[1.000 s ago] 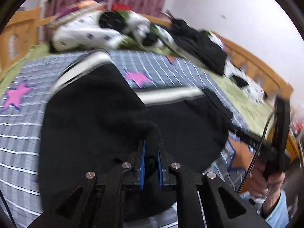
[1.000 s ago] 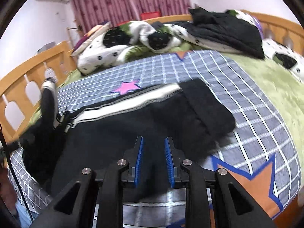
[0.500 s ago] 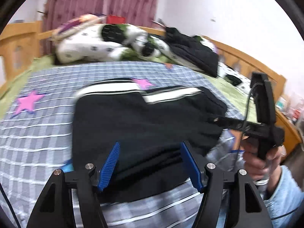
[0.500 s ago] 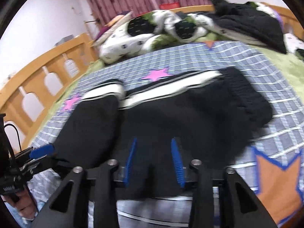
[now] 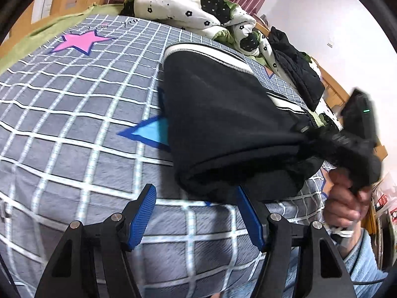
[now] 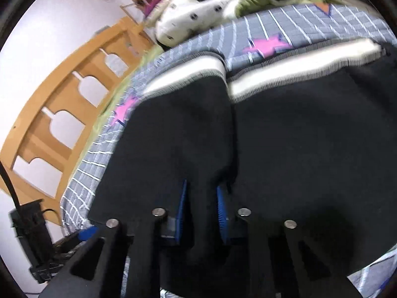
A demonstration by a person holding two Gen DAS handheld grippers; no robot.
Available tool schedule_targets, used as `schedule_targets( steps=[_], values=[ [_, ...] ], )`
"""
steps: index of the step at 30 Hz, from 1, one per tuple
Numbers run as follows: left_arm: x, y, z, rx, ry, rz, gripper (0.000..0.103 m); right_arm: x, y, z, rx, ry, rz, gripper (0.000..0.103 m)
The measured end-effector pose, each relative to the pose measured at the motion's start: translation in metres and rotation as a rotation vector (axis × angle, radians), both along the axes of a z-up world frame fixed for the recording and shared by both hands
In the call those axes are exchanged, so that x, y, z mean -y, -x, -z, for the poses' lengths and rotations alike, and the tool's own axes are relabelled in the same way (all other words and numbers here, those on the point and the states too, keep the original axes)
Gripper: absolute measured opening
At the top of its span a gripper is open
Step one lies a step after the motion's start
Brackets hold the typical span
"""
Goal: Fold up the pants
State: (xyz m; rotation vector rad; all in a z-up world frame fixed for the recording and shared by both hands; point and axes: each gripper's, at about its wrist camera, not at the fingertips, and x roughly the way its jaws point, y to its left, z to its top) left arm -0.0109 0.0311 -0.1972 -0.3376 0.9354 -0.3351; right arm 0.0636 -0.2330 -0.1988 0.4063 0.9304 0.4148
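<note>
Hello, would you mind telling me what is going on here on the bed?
A person is folding black pants with a white side stripe on a grey checked bedspread, holding a gripper in each hand. The right gripper is shut on a fold of the black fabric and seems to lift that edge. The left gripper is open and holds nothing, just short of the pants' near edge. The pants lie partly folded, one layer over another. A spotted duvet is piled beyond them.
</note>
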Motion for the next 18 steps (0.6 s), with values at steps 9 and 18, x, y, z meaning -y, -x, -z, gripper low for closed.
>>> schedule_targets(
  steps=[9, 18],
  values=[
    [0.052, -0.002, 0.001, 0.030, -0.110, 0.057, 0.064, 0.043, 0.014, -0.080, 0.238, 0.089, 0.028, 0.017],
    [0.084, -0.012, -0.003, 0.000, -0.062, 0.035, 0.025, 0.111, 0.017, -0.107, 0.344, 0.194, 0.096, 0.016]
  ],
)
